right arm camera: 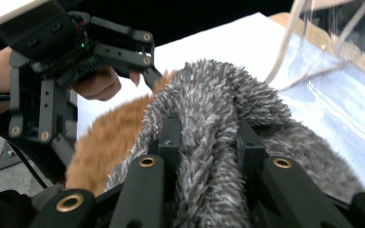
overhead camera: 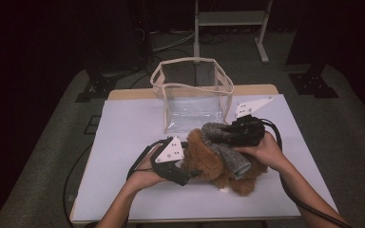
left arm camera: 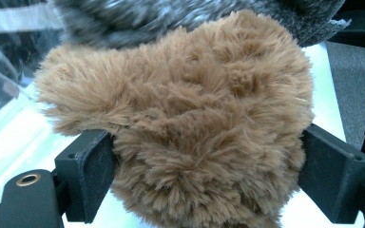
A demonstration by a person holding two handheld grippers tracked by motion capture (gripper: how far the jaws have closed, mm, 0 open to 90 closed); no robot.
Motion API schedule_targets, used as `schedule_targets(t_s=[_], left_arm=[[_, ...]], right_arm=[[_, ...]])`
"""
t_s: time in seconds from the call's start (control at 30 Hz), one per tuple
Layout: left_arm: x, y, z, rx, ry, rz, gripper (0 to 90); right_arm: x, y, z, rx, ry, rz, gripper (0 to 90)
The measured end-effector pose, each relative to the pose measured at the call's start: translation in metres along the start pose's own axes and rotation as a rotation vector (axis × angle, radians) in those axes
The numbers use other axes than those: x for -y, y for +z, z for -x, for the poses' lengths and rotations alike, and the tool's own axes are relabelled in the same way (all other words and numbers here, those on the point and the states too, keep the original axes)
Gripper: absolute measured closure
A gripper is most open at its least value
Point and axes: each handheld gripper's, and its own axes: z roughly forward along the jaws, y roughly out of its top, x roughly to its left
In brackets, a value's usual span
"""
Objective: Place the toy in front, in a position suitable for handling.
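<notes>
Two plush pieces sit bunched on the white table [overhead camera: 123,142] in front of the clear bag [overhead camera: 191,92]: a brown furry toy [overhead camera: 209,164] with a grey fuzzy piece [overhead camera: 223,142] draped over it. My right claw [right arm camera: 204,142] is clamped on a fold of the grey fur. My left claw [left arm camera: 204,166] stands apart, its jaws flanking the brown plush, whose pile brushes them. I judge the risk plain: if I lift now, the loose brown toy could slide free, or the grey pile could slip from my pinch and miss the bag's soft rim
</notes>
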Motion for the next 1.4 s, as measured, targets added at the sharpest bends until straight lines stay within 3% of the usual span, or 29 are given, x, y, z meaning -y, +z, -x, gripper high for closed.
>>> schedule_targets(t_s=[0.1,0.23,0.43,0.63,0.77,0.83,0.97,1.03,1.27,1.4], left_arm=[[0.006,0.001,0.0,-0.003,-0.013,-0.006,14.9],[0.013,-0.003,-0.001,-0.007,-0.02,-0.003,14.9],[0.013,-0.014,-0.002,-0.034,0.005,0.014,14.9],[0.008,-0.014,0.001,-0.026,0.046,0.037,14.1],[0.017,-0.001,0.001,-0.012,0.066,-0.034,13.6],[0.025,0.004,0.001,0.013,0.045,-0.052,13.7],[0.03,0.003,-0.002,0.015,0.026,-0.038,13.2],[0.03,0.002,-0.002,0.011,0.03,-0.043,12.0],[0.032,0.007,-0.002,0.017,0.037,-0.057,4.0],[0.031,0.012,-0.002,0.012,0.047,-0.082,1.0]], right_arm=[[0.012,-0.004,0.005,0.011,0.024,-0.002,69.9],[0.03,-0.013,0.01,0.064,0.031,-0.043,69.9],[0.041,-0.022,0.015,0.079,0.055,-0.025,69.9],[0.036,0.006,0.009,0.042,0.014,-0.076,69.9],[0.029,0.03,0.001,0.023,-0.034,-0.116,69.9],[0.025,0.032,-0.004,0.028,-0.059,-0.125,69.8],[0.026,0.015,-0.004,0.058,-0.063,-0.121,69.7],[0.031,-0.004,0.001,0.094,-0.046,-0.104,69.7],[0.07,-0.061,0.02,0.181,0.08,-0.043,69.7],[0.091,-0.072,0.025,0.192,0.135,-0.034,69.5]])
